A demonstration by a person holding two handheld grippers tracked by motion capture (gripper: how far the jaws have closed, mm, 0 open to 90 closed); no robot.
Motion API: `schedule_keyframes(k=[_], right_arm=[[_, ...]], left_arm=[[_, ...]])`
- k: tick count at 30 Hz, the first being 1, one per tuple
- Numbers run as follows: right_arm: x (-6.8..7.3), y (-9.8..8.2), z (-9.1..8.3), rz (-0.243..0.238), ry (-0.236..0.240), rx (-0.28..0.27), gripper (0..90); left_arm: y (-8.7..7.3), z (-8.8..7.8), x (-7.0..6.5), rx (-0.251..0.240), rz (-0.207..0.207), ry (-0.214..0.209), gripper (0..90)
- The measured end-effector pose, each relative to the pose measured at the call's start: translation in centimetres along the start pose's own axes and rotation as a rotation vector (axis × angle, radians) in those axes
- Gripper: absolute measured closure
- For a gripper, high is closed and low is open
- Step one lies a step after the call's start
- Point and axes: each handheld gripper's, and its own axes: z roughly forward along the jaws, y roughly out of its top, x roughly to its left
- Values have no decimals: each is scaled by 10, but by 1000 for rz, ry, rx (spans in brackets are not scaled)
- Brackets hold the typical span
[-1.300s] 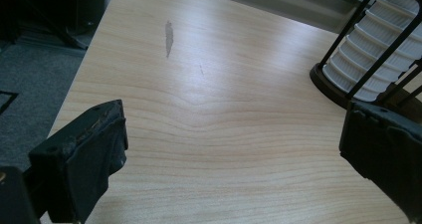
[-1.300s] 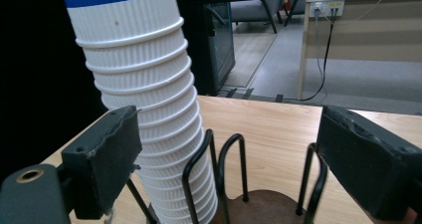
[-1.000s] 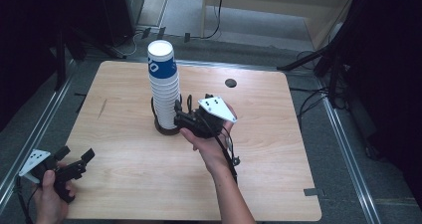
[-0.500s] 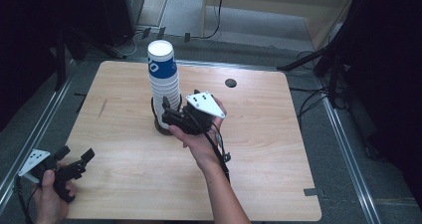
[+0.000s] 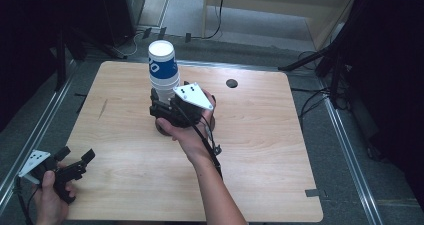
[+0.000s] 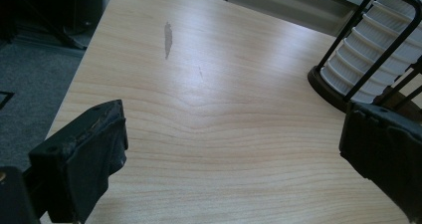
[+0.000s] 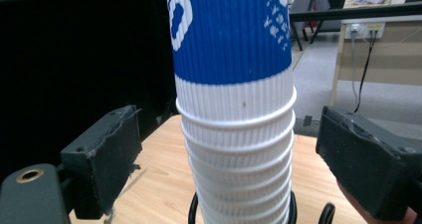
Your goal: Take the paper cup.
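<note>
Right gripper view: my right gripper (image 7: pixel 229 159) brackets cup stack (image 7: pixel 234 109), jaws apart, not touching. Stack upright in black wire holder (image 5: pixel 162 125), surface (image 5: pixel 260 150) centre. Likely next: close squarely on top cup. Left gripper (image 5: pixel 75 160) idle, jaws apart.

High view looks down on the table (image 5: pixel 260 135) — both gripper views, low and close, share the cup stack (image 7: pixel 234 109).

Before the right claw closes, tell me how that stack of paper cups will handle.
The stack of cups looks light and thin-walled, so a hard squeeze would probably dent it. It stands tall and narrow in a wire holder, so a sideways push might tip it. The ribbed sides should give the right claw decent grip.
</note>
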Motion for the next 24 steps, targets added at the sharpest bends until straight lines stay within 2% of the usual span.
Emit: schedule_keyframes(k=[15,24], right_arm=[[3,13,30,21,-47,7,115],[5,14,44,22,-73,15,95]], left_arm=[[0,0,1,-2,-6,-4,0],[0,0,1,-1,-8,-4,0]])
